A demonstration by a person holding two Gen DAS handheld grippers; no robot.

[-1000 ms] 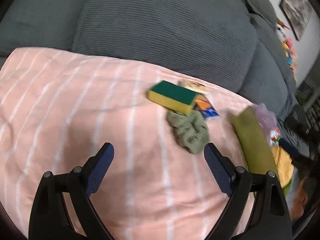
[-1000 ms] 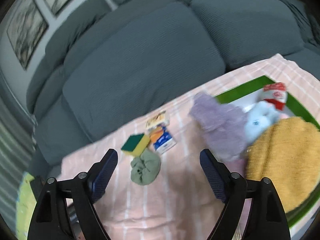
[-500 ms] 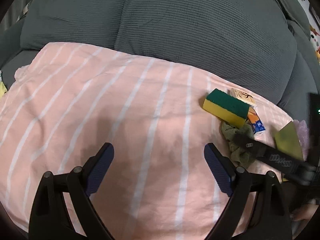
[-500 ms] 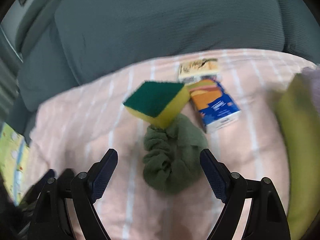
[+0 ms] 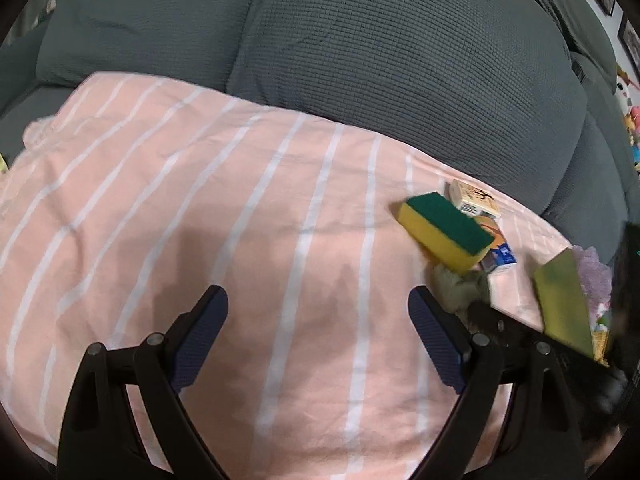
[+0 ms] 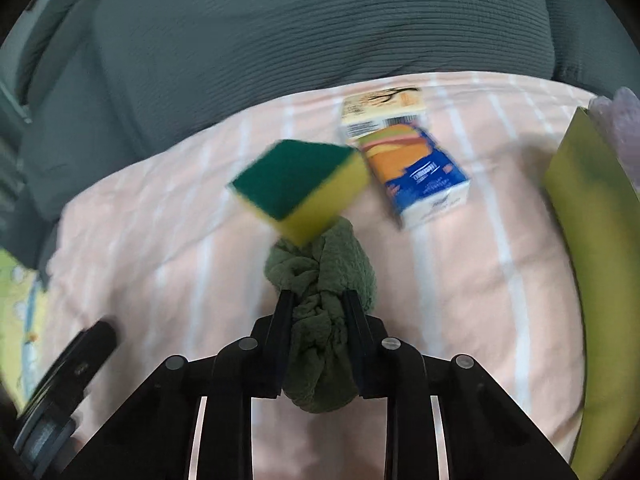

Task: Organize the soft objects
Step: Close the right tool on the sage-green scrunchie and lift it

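The right tongs point(image 6: 316, 300) are closed on a bunched green cloth point(image 6: 326, 280), which is squeezed between the two fingers and rests on the pink striped sheet point(image 6: 160, 240) spread over the grey sofa point(image 6: 280, 20). A yellow sponge with a green scouring face point(image 6: 296, 186) lies tilted against the far end of the cloth, touching it. Just beyond the sponge sit a blue and orange tissue packet point(image 6: 420, 176) and, touching its far end, a cream box point(image 6: 382, 110).

At the right edge stands the green wall of a tray point(image 6: 588, 216); something pale lilac and fuzzy point(image 6: 618, 114) shows over its rim, the rest of the contents being out of sight. In the left wrist view, more lilac fluff point(image 5: 596, 272) lies behind that wall point(image 5: 560, 300).

The left tongs point(image 5: 318, 328) hang wide open over bare sheet point(image 5: 200, 200), gripping nothing, with the sponge point(image 5: 444, 232) off to their right.
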